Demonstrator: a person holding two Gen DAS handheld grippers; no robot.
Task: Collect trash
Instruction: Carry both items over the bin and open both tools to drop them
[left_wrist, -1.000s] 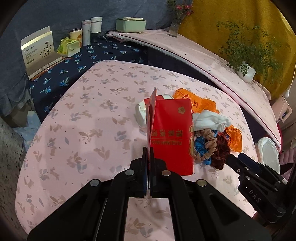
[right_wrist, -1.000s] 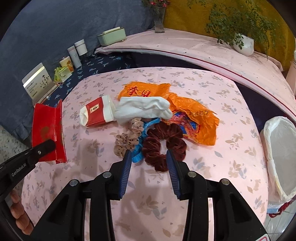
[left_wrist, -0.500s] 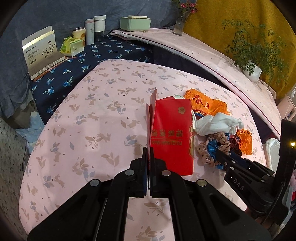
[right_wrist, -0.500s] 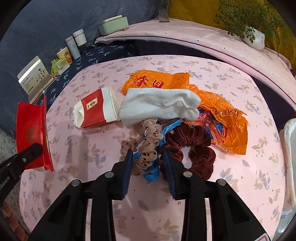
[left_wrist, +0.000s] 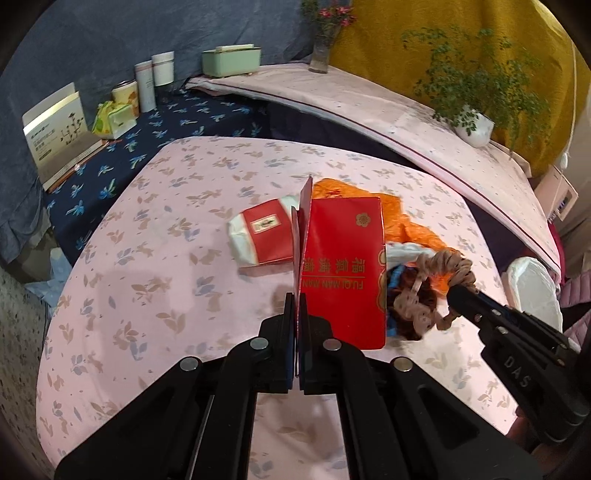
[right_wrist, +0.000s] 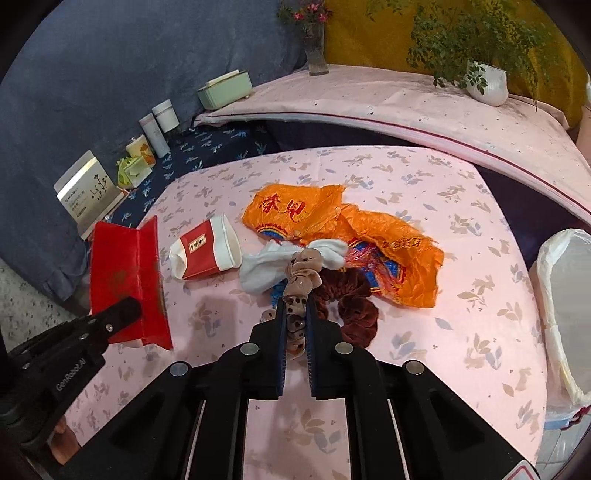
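The left gripper (left_wrist: 296, 308) is pinching the lower edge of a red envelope box (left_wrist: 341, 269), its fingers (left_wrist: 287, 317) pressed tight against the folded card so that the box is standing upright above the pink floral bench (left_wrist: 155, 295). In the right wrist view the same red envelope box (right_wrist: 127, 280) is showing at the left, with the left gripper (right_wrist: 125, 312) clamped on its bottom edge.

The right gripper (right_wrist: 296, 314) is holding a tan dotted scrunchie (right_wrist: 301, 284), its fingers (right_wrist: 281, 332) drawn narrow around the fabric, and the scrunchie is hanging stretched upward between them. From the left wrist view the tan dotted scrunchie (left_wrist: 436, 280) is dangling from the tip of the right gripper (left_wrist: 458, 295), raised off the bench.

A white sock (right_wrist: 277, 267) is lying just behind the scrunchie and appears caught up with it (whether it is actually gripped, I cannot tell). A maroon scrunchie (right_wrist: 351, 302) is resting on the bench just right of the fingers, and a strip of blue fabric (right_wrist: 277, 295) is peeking out on their left. An orange plastic bag (right_wrist: 351, 236) is lying crumpled behind these, touching the sock. A red and white paper cup (right_wrist: 205, 251) is lying on its side left of the sock, apart from the envelope box. A bin lined with a white bag (right_wrist: 561, 302) is standing off the right edge of the bench.
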